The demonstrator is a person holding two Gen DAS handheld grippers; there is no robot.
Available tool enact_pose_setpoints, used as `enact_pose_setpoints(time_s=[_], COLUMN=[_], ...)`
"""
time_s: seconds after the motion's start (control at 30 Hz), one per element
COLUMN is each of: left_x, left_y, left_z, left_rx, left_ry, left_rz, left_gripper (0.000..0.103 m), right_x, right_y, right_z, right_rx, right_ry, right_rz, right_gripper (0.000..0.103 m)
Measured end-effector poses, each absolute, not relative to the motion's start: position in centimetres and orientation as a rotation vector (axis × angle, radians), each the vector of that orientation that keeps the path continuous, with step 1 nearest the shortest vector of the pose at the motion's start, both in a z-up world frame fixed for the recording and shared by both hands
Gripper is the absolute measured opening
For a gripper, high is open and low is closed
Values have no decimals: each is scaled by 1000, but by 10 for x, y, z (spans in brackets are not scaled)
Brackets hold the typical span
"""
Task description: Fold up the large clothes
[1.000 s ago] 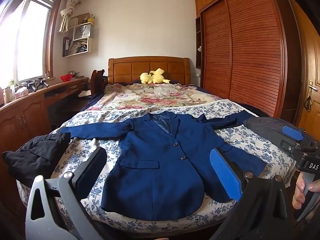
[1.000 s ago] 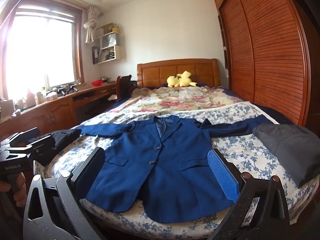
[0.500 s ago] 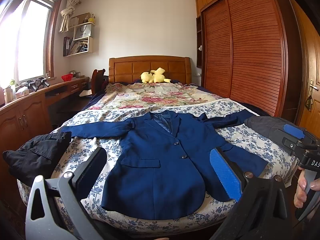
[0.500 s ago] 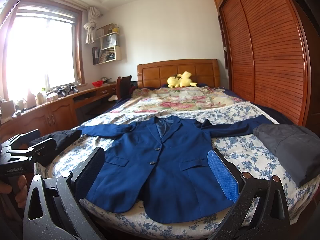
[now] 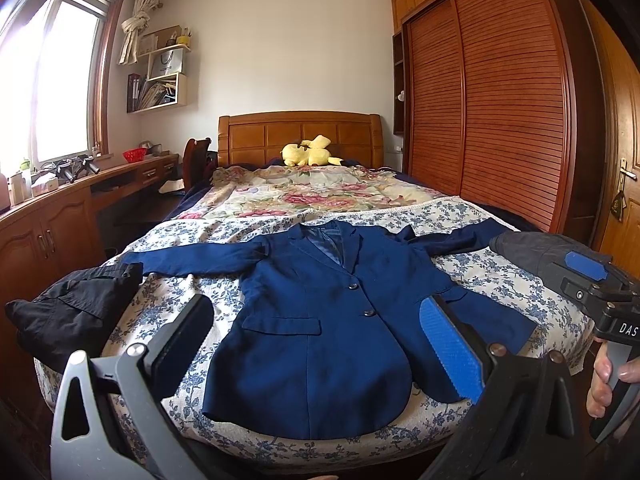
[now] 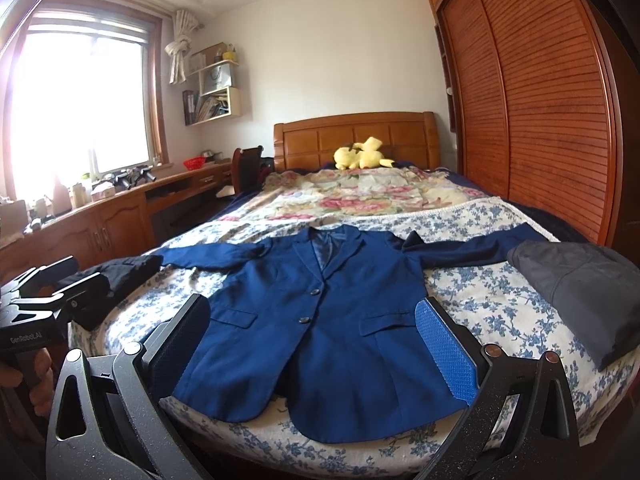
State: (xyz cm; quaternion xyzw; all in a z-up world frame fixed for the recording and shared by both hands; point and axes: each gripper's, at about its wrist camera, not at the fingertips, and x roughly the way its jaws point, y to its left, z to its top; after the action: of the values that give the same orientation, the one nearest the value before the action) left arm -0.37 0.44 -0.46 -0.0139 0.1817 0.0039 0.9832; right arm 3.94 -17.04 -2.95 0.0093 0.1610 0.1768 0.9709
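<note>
**Blazer laid flat: approach stage, no grasp made**

The navy blazer lies face up on the near half of the bed, collar toward the far headboard, hem at the near edge. It is buttoned, with both sleeves spread sideways: one runs left toward a dark bundle of clothing at the bed's left edge, the other runs right and ends beside a grey folded garment at the right edge. A yellow plush toy sits far back by the headboard.

The left gripper is held short of the bed's near edge, fingers spread wide with nothing between them. The right gripper is posed the same way, fingers wide apart and empty. Neither touches the cloth. Each gripper appears at the edge of the other's view, so they stand side by side facing the hem.

Judged step: the start of the fold. The garment looks fully unfolded, so no fold has been made.

Judged next move:
1. Bring each gripper forward and down to the blazer.
2. Pinch a single thickness of cloth at a sleeve or a shoulder.
3. Carry it across the front panel.

The right sleeve end lies close to the grey garment; the pinch should take the sleeve alone.
</note>
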Motion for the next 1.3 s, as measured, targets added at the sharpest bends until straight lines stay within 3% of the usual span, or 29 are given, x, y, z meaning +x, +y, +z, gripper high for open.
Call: enact_pose_setpoints(time_s=[1.3], left_x=[-11], left_y=[-8], left_z=[0], left_rx=[-11], left_ry=[341], left_rz=[-11], left_gripper=[103], right_x=[31], right_y=[-161], right_z=[-30], right_rx=[25], right_ry=[321], right_rz=[362], right_gripper=[103])
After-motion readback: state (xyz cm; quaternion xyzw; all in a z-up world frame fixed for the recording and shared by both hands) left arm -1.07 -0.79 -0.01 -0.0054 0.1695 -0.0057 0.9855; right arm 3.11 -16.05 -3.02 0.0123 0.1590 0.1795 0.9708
